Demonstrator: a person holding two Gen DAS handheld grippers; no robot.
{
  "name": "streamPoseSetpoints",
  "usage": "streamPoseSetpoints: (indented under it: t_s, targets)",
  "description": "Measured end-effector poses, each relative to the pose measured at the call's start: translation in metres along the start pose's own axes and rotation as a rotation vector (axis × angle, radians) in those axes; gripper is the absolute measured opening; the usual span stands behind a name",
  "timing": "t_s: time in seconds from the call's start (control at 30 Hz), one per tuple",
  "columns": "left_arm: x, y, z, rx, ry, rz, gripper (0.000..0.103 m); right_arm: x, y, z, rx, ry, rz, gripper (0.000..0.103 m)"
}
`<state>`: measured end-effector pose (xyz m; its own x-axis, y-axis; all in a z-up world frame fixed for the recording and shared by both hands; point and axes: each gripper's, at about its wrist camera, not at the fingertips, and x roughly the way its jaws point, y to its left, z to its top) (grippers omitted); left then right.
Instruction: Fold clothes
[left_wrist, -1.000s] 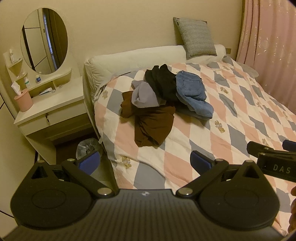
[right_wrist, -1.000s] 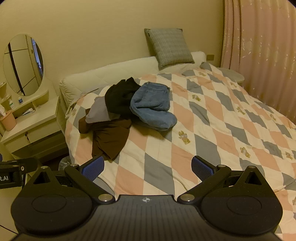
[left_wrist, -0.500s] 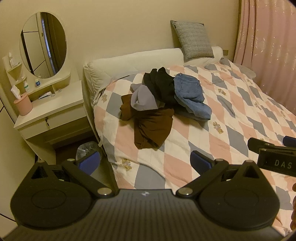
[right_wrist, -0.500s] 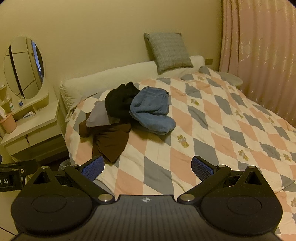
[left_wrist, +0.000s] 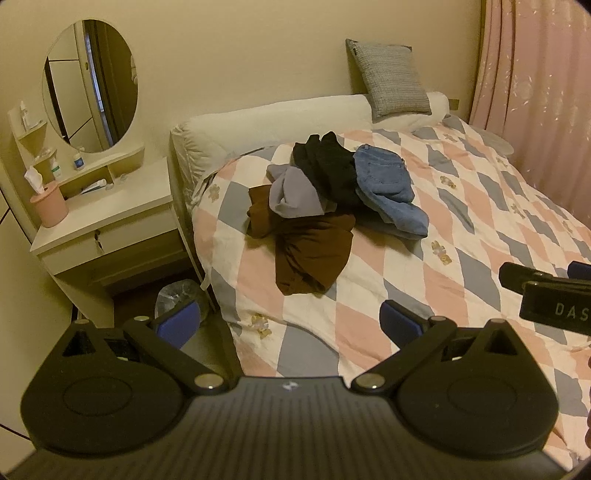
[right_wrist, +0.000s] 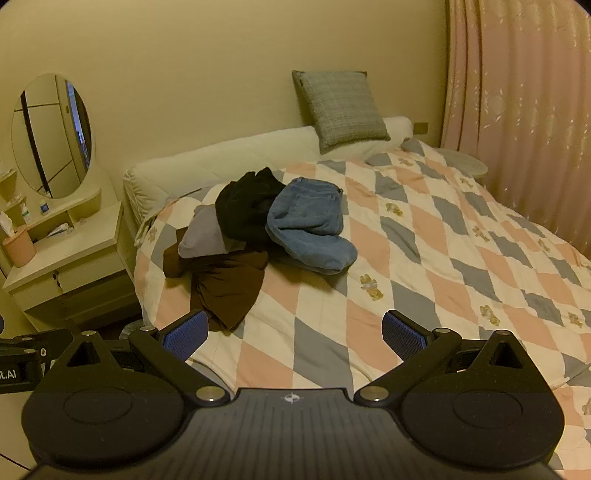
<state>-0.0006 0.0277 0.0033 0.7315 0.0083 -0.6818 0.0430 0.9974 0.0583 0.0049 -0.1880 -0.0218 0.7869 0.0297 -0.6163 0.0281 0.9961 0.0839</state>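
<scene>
Heap of clothes (left_wrist: 332, 206) on quilted bed (left_wrist: 480, 229) (left gripper (left_wrist: 288, 325) jaws apart)

Open quilt (right_wrist: 424, 266) right of the clothes pile (right_wrist: 258, 236); nightstand (left_wrist: 107, 229) crowds its left, headboard (left_wrist: 273, 122) behind.

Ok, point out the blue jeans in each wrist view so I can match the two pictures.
Left wrist view: the blue jeans lie right of centre in the upper half, at the right end of the clothes pile, against the black garment.
Right wrist view: the blue jeans lie just left of centre, again right of the black garment.
Shared landmark: the grey cushion propped against the wall behind the pile.
</scene>
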Motion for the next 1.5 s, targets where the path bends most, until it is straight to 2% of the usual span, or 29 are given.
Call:
streamPoseSetpoints:
  t_s: [0.23, 0.53, 0.7, 0.87, 1.1, 1.17, 1.27, 1.33, 1.4, 1.5]
  targets:
    - [0.026, 0.005, 0.009, 0.005, 0.026, -0.030, 0.102, 0.021, 0.000, 0.009, 0.011, 0.019, -0.019, 0.103]
    - [0.095, 0.002, 0.042, 0.079, 0.041, -0.067, 0.102, 0.071, -0.021, 0.015, 0.093, 0.076, -0.080, 0.103]
    - [0.146, -0.001, 0.064, 0.118, 0.079, -0.096, 0.102, 0.115, -0.029, 0.021, 0.140, 0.121, -0.103, 0.103]
    - [0.201, 0.000, 0.093, 0.168, 0.136, -0.133, 0.102, 0.166, -0.029, 0.034, 0.194, 0.121, -0.132, 0.103]
    - [0.268, 0.001, 0.148, 0.242, 0.144, -0.231, 0.102, 0.244, -0.016, 0.062, 0.084, 0.144, -0.141, 0.102]
    - [0.288, 0.001, 0.164, 0.259, 0.140, -0.264, 0.102, 0.266, -0.011, 0.072, 0.043, 0.146, -0.141, 0.096]
    - [0.317, 0.001, 0.188, 0.276, 0.132, -0.303, 0.100, 0.302, -0.005, 0.086, -0.001, 0.155, -0.111, 0.078]
    - [0.335, 0.001, 0.201, 0.283, 0.135, -0.318, 0.099, 0.331, 0.001, 0.095, -0.033, 0.169, -0.091, 0.057]
    - [0.356, 0.001, 0.214, 0.288, 0.146, -0.334, 0.099, 0.358, 0.006, 0.101, -0.057, 0.180, -0.063, 0.048]
    - [0.384, 0.001, 0.229, 0.296, 0.162, -0.352, 0.099, 0.399, 0.015, 0.108, -0.089, 0.193, -0.030, 0.048]
